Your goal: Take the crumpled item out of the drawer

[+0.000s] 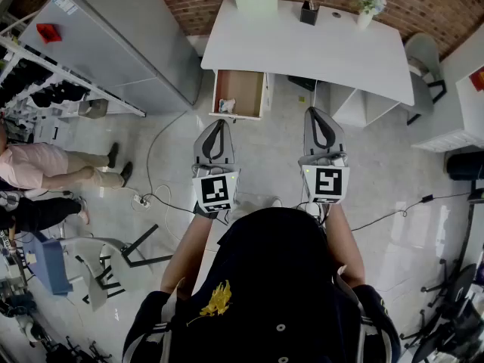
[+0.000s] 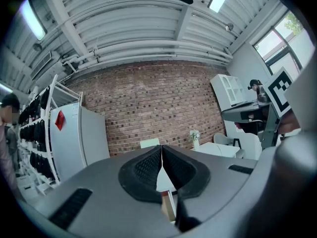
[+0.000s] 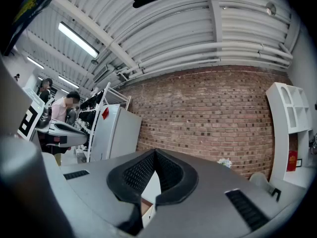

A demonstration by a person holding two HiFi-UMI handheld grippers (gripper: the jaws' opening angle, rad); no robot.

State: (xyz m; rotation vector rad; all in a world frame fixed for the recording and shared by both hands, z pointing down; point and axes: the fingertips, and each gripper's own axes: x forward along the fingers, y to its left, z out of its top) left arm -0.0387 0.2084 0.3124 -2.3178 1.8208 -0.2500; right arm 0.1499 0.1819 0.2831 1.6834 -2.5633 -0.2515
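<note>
Head view: white crumpled item (image 1: 226, 106) lies in the open drawer (image 1: 246, 89) at the white counter's (image 1: 302, 48) front; left gripper (image 1: 218, 124) and right gripper (image 1: 321, 116) hang apart from it | Left gripper view: jaws pressed together, empty | Right gripper view: jaws pressed together, empty

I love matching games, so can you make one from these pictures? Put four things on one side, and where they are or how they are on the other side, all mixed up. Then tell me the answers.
Things:
1. drawer
2. crumpled item
3. left tongs
4. flowers

Place or state:
A. standing on top of the white desk
B. pulled open
C. lying inside the drawer
D. shut, with nothing between them

Right pairs: 1-B, 2-C, 3-D, 4-A.
</note>
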